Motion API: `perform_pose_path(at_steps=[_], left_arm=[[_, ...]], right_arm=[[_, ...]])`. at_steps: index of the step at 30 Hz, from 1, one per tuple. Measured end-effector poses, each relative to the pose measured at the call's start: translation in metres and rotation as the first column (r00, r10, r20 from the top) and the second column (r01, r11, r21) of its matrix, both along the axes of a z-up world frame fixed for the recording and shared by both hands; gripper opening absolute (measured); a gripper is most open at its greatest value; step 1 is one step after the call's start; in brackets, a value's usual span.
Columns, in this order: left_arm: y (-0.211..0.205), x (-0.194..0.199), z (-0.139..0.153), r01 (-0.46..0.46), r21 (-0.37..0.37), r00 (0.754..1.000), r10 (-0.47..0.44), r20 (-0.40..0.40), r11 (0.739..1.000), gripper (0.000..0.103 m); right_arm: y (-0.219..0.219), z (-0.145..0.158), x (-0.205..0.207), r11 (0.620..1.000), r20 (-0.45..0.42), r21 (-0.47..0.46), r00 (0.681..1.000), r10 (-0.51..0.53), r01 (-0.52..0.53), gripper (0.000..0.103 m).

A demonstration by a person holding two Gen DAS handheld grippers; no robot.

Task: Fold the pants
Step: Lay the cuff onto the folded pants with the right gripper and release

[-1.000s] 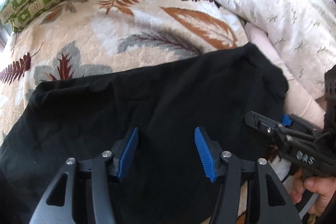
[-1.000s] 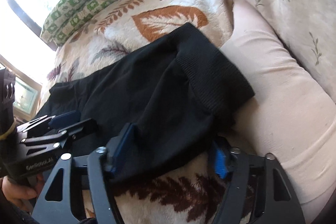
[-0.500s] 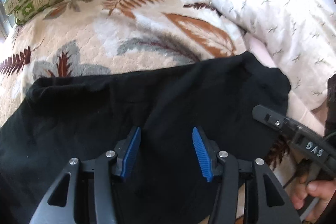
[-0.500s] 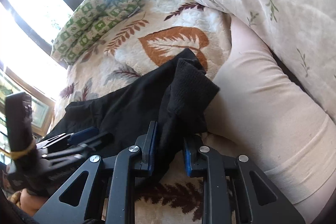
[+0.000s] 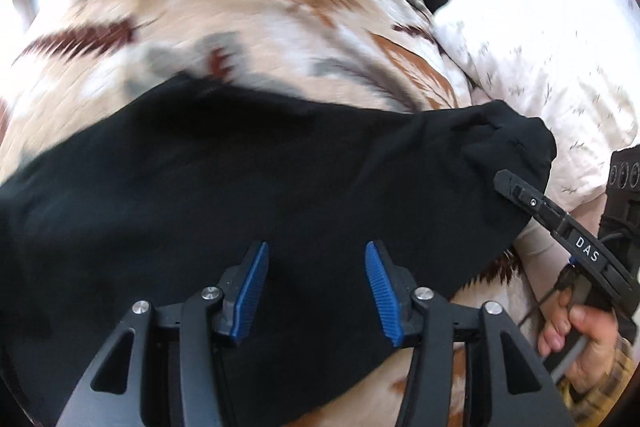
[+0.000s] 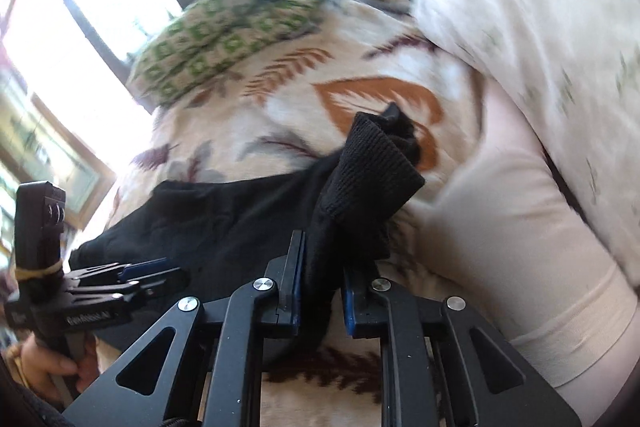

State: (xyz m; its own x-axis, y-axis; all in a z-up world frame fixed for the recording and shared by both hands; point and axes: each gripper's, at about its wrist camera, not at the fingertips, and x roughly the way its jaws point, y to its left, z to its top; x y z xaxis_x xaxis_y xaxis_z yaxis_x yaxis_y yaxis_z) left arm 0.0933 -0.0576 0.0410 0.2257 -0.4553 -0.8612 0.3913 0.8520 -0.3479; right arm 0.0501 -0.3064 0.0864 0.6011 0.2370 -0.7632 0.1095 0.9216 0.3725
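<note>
The black pants (image 5: 280, 187) lie across the leaf-print blanket (image 5: 280, 39) on the bed. The right gripper (image 6: 320, 291) pinches the ribbed cuff (image 6: 372, 167); the left gripper (image 5: 314, 291) hovers spread, empty. Carry the cuff over evenly, keeping the layers aligned.

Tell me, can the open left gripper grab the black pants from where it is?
Probably yes. The left gripper is open right over the black pants, with nothing between its fingers and the cloth. The right gripper already pinches the cuffed end, off to the side.

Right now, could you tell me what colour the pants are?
Plain black pants; the left wrist view shows them best.
</note>
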Motion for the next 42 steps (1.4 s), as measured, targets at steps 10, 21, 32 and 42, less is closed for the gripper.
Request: perform_pose_path(at_steps=[10, 21, 32, 42], left_arm=[[0.107, 0.012, 0.013, -0.174, -0.07, 0.984, 0.175, 0.016, 0.982, 0.069], [0.133, 0.02, -0.004, -0.22, -0.235, 0.975, 0.221, -0.024, 0.947, 0.069], [0.121, 0.014, 0.03, -0.186, -0.245, 0.978, 0.204, 0.049, 0.952, 0.069], [0.031, 0.013, 0.025, -0.041, -0.105, 0.995, 0.051, 0.091, 0.994, 0.069]], right_arm=[[0.097, 0.005, 0.021, 0.975, 0.028, 0.022, 0.975, 0.22, -0.22, 0.014], [0.184, -0.036, 0.024, 0.908, -0.071, 0.082, 0.906, 0.417, -0.411, 0.021], [0.159, -0.01, -0.007, 0.883, 0.01, 0.155, 0.894, 0.448, -0.444, 0.057], [0.12, -0.04, -0.003, 0.96, -0.089, 0.127, 0.962, 0.26, -0.248, 0.025]])
